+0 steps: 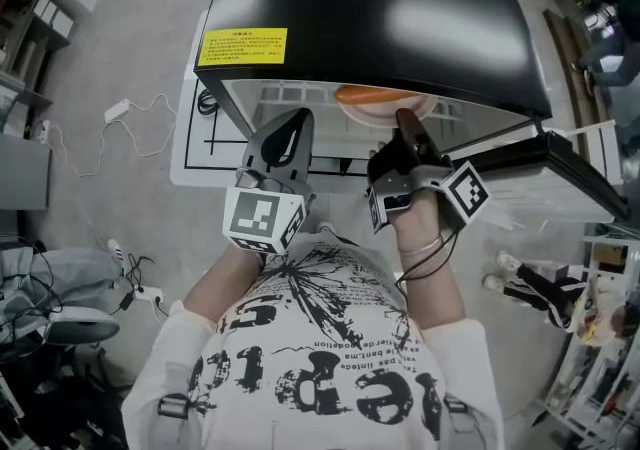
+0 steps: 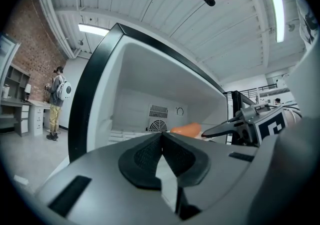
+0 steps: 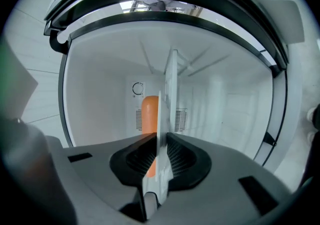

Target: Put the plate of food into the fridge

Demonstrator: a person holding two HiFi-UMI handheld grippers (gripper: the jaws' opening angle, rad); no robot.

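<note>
Left hand-held gripper (image 1: 296,120) points forward, jaws pressed together with nothing between them; right hand-held gripper (image 1: 405,121), just beside it on an outstretched right forearm (image 1: 432,283), clamps the plate (image 3: 169,94) by its rim.

Bright, even light from ceiling strip lights (image 2: 276,11). Glare patches on the black fridge top (image 1: 420,13). Gripper views fisheye-bent, corners dark.
</note>
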